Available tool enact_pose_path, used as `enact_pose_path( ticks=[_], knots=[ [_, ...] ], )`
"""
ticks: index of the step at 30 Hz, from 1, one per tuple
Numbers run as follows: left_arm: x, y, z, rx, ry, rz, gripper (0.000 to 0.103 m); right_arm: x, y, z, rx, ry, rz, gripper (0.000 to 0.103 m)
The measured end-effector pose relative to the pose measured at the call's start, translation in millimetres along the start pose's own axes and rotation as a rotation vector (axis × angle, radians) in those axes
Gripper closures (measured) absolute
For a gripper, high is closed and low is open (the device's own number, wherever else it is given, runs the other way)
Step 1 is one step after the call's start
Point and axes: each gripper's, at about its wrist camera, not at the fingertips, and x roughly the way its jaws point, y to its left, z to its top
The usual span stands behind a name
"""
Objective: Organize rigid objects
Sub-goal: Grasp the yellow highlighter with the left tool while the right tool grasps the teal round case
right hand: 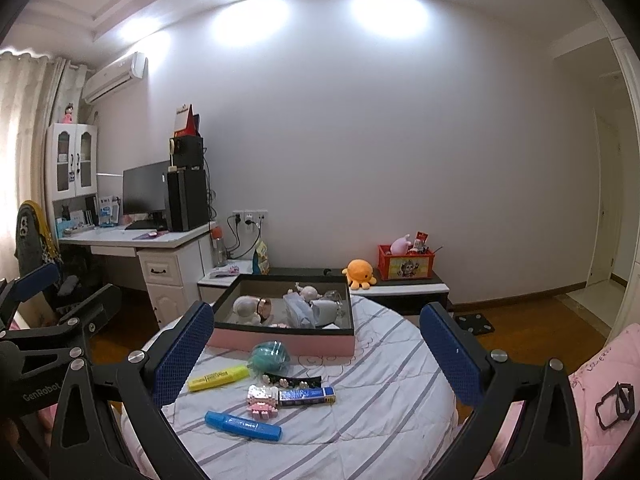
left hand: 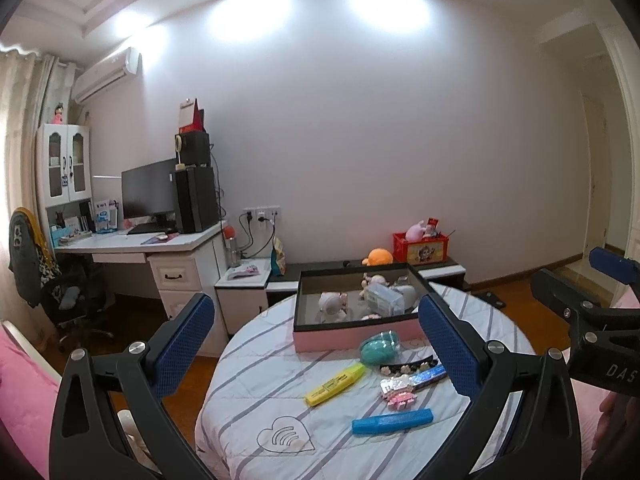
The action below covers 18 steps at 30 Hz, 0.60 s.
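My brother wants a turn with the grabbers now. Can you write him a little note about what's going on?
Left gripper: open, holding nothing, above the round table.
Right gripper: open, holding nothing too.
Pink box at the table's far side already holds some small toys.
Left outside it on the table: yellow highlighter, blue highlighter, teal round thing, black hair clip, pink block figure, small blue box.
Nothing is being picked up yet; the six loose things probably go in the box next.
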Motion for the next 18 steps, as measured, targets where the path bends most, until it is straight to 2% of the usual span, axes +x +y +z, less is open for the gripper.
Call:
enact_pose_path(
  ticks=[4,9,13,18],
  knots=[
    [16,5,-11,-0.002,0.047,-0.002,0.0,15,-4,-10,0.002,0.049,-0.007,0.0],
    [51,24,-35,-0.023,0.162,0.025,0.0,38,-12,-24,0.017,0.118,-0.018,0.0],
    [82,38,-58,-0.033,0.254,0.067,0.0,66,-18,-36,0.032,0.19,-0.013,0.0],
    [115,46,-81,-0.056,0.351,0.062,0.0,110,-13,-55,0.026,0.292,0.007,0.0]
  ],
)
